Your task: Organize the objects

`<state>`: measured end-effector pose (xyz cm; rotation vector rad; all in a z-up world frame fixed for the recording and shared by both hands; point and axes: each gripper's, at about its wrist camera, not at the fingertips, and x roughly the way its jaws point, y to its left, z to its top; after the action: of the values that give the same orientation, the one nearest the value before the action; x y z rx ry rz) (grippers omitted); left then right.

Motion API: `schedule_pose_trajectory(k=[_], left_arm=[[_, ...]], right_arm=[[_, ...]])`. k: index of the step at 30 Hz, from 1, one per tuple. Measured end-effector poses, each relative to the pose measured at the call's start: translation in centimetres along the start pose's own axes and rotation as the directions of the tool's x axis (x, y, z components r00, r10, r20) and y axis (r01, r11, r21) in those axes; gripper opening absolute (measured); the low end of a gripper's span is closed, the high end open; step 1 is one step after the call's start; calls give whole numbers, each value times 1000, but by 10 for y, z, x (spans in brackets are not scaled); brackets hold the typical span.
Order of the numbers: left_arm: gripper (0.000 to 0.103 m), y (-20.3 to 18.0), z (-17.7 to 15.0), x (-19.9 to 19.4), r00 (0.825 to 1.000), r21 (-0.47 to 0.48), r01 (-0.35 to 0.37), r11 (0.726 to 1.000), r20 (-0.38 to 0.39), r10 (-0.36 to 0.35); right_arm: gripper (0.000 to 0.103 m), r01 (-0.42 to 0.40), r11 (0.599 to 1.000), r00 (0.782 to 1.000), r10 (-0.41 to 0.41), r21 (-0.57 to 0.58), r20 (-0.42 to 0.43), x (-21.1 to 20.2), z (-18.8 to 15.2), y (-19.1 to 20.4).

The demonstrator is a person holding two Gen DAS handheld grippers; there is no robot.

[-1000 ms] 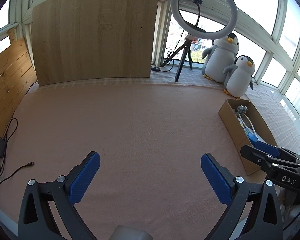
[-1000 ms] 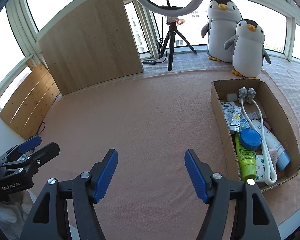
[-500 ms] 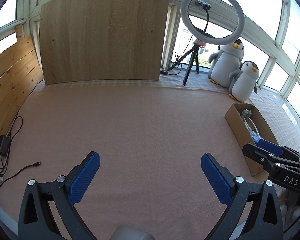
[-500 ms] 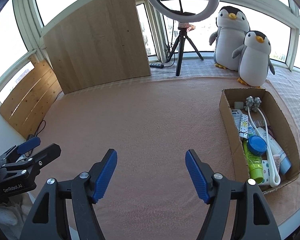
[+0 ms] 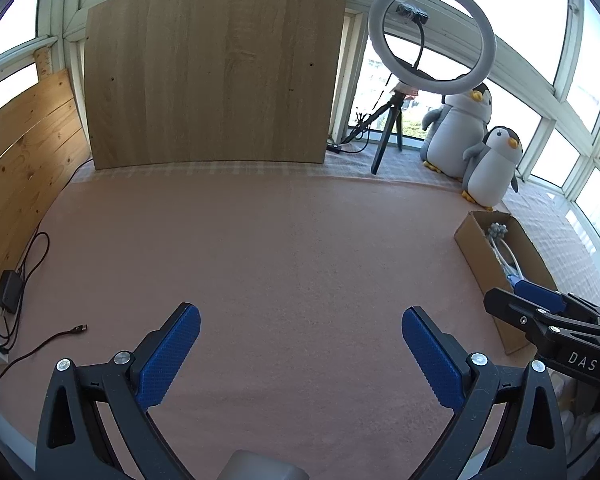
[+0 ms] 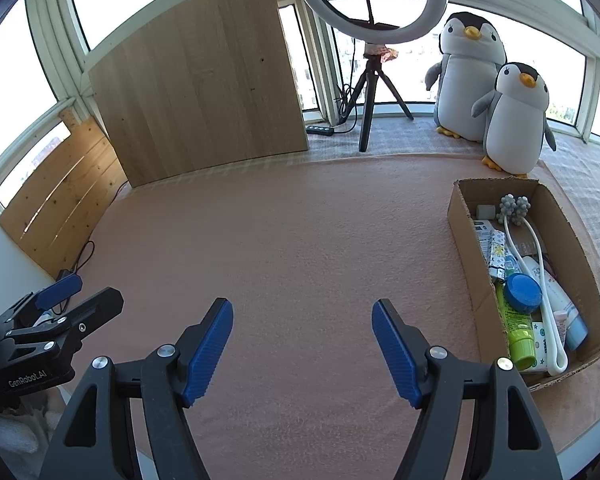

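Both tools are held low over the pink mat [image 6: 300, 240], side by side, nothing gripped. The left gripper [image 5: 300, 338] is seen with jaws spread wide, empty. The right gripper [image 6: 302, 330] is likewise spread wide, empty.

The task's things are all found in the cardboard box [image 6: 466, 236], which sits on the mat ahead and to the right of the right gripper, near its right finger. In the left wrist view the same box [image 5: 478, 264] is seen further off to the right, beyond the right gripper [image 5: 540, 312], so the right gripper is judged the nearer one.

The box's long axis runs away from the tools, roughly parallel to the right gripper's fingers. Inside, lying mostly lengthwise: a green tube [image 6: 516, 328] at the near end, a blue round lid [image 6: 523, 293] just beyond it, a white looped massager [image 6: 540, 280] with grey knobbed heads at the far end, a white tube with a light blue cap [image 6: 560, 300] along the right wall, and small printed packets toward the left wall.

No loose item is seen on the mat between the grippers. The task is judged either finished or near so; any further move would call for a swing to the right by the right gripper.

Two penguin plushes [image 6: 514, 120] stand beyond the box, not touching it as far as can be told.
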<state>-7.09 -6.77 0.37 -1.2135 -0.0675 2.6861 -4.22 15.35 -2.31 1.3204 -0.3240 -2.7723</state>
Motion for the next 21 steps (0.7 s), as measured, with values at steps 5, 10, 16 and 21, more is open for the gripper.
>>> schedule_pose_trajectory(k=[5, 10, 16, 21], left_arm=[[102, 5, 0, 0, 1000, -12, 1, 1000, -2, -1], [102, 5, -1, 1, 1000, -11, -2, 1000, -2, 2], [102, 7, -1, 2, 1000, -14, -7, 1000, -6, 7], [102, 5, -1, 4, 1000, -11, -5, 1000, -9, 5]], right_arm=[[70, 1, 1000, 1000, -1, 3, -9, 3, 0, 2], [71, -1, 1000, 1000, 1, 4, -19, 6, -1, 4], [71, 0, 1000, 1000, 0, 9, -22, 6, -2, 3], [71, 5, 1000, 1000, -4, 21, -31, 7, -3, 0]])
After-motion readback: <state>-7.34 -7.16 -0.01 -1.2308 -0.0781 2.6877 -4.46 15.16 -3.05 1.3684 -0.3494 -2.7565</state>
